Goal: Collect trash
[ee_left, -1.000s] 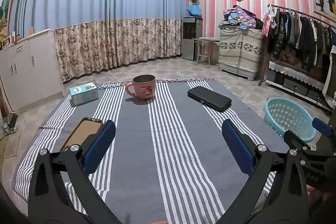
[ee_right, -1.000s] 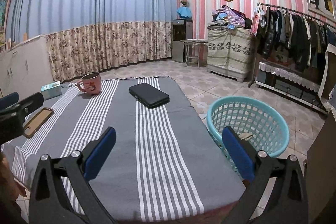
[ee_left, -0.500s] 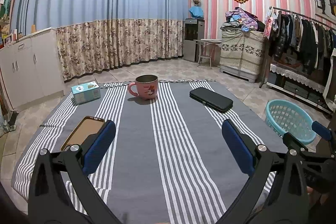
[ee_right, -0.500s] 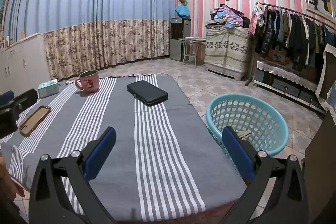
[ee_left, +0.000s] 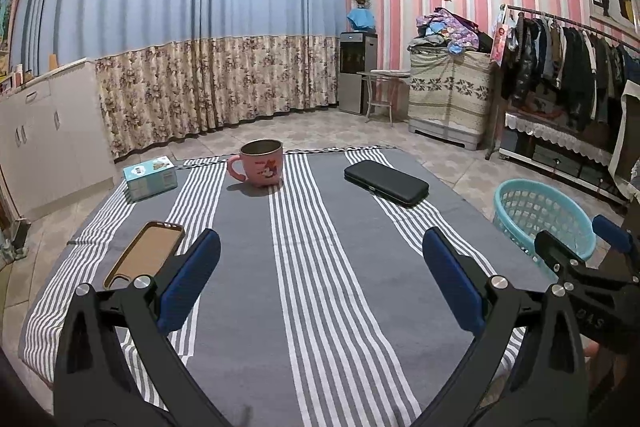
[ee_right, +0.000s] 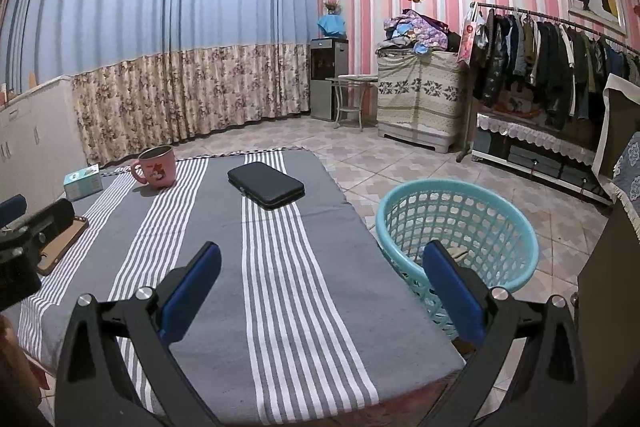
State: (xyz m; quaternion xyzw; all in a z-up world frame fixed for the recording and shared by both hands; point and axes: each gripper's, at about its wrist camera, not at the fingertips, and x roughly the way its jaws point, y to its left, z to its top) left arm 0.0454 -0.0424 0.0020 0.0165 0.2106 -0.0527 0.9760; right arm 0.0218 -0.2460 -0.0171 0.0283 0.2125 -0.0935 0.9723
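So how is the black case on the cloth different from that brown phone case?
The black case is closed, dark and thicker, lying at the far right of the striped cloth. The brown phone case is an open, thin shell, inside facing up, near the left edge. Both lie flat on the cloth, untouched.

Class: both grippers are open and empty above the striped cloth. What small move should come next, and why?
Probably hold off: the pink mug, black case, small teal box and brown phone case aren't obvious trash, and the teal plastic basket already holds scraps.
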